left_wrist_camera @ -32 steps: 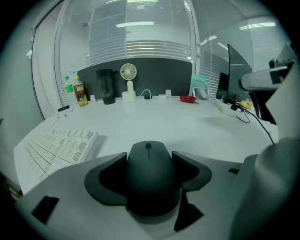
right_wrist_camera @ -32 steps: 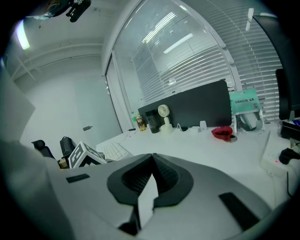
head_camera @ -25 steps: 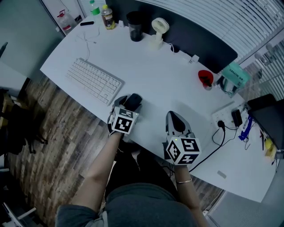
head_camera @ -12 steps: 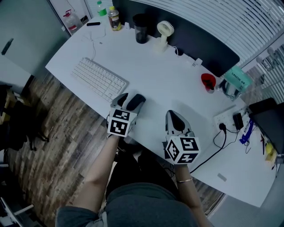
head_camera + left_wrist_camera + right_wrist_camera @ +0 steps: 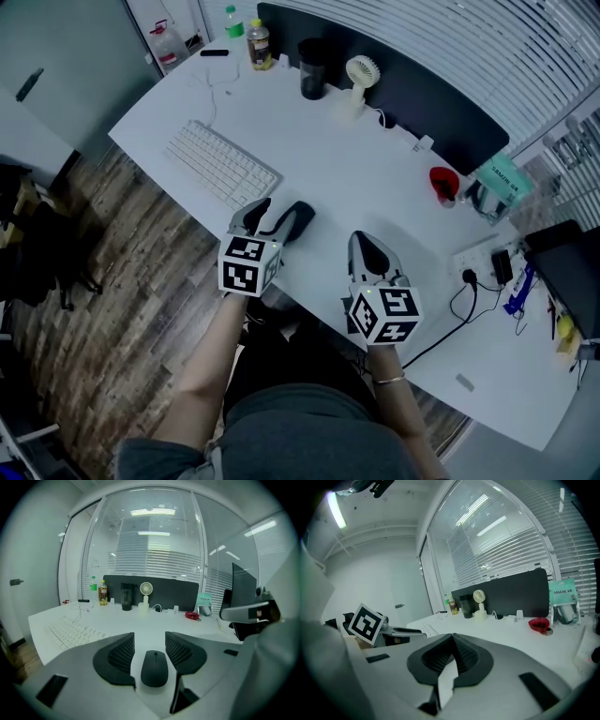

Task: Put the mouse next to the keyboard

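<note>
Placement step, seemingly finished: mouse (image 5: pixel 294 221) flat on table (image 5: pixel 375 159), near keyboard (image 5: pixel 222 165) end, not touching. Left gripper (image 5: pixel 150 644) unclamped, jaws just been closing, framing mouse without contact; right gripper (image 5: pixel 453 644) closed, empty. Next: back off without bumping it.

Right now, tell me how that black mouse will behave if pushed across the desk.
The mouse looks like a low, rigid shell lying flat, so it would likely slide, not roll or tip. The desk looks smooth, so probably little drag. Its rounded sides may slip when pinched.
</note>
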Available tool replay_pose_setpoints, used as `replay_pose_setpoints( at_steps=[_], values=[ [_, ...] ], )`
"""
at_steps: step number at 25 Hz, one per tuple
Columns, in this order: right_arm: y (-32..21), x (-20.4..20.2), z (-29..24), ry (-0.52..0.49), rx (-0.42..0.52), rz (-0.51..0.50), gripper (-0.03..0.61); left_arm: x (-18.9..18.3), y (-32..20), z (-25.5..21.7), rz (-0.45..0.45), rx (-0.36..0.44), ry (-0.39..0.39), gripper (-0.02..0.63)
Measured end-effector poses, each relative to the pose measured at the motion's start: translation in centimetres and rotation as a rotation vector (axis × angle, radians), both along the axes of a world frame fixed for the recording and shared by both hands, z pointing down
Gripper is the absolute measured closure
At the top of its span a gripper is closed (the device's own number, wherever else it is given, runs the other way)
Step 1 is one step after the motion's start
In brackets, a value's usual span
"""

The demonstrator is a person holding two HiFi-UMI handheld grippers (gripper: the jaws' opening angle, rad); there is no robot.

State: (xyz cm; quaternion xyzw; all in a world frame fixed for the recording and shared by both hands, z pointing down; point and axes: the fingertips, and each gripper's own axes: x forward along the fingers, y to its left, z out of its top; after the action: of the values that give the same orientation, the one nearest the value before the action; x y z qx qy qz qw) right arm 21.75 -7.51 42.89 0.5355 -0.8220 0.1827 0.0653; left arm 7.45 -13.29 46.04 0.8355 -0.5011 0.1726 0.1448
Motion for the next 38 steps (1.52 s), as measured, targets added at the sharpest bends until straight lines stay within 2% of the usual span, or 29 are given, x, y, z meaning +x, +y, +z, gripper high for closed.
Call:
replay_pose_setpoints(
  at_steps=[14, 19, 38],
  values=[
    [0.0, -2.1, -1.6, 0.020, 0.042, -0.076, 0.574, -3.7, 2.3, -3.4, -0.123, 0.064, 0.126, 0.532],
    [0.1, -2.9, -1.9, 0.029, 0.053, -0.106, 0.574, -5.2, 3.2, -4.4, -0.165, 0.092, 0.144, 0.566],
    [0.9, -3.5, -3.0, 0.073, 0.095, -0.136, 0.578, -8.7, 7.0, -4.8, -0.246, 0.106, 0.138, 0.578]
  ],
)
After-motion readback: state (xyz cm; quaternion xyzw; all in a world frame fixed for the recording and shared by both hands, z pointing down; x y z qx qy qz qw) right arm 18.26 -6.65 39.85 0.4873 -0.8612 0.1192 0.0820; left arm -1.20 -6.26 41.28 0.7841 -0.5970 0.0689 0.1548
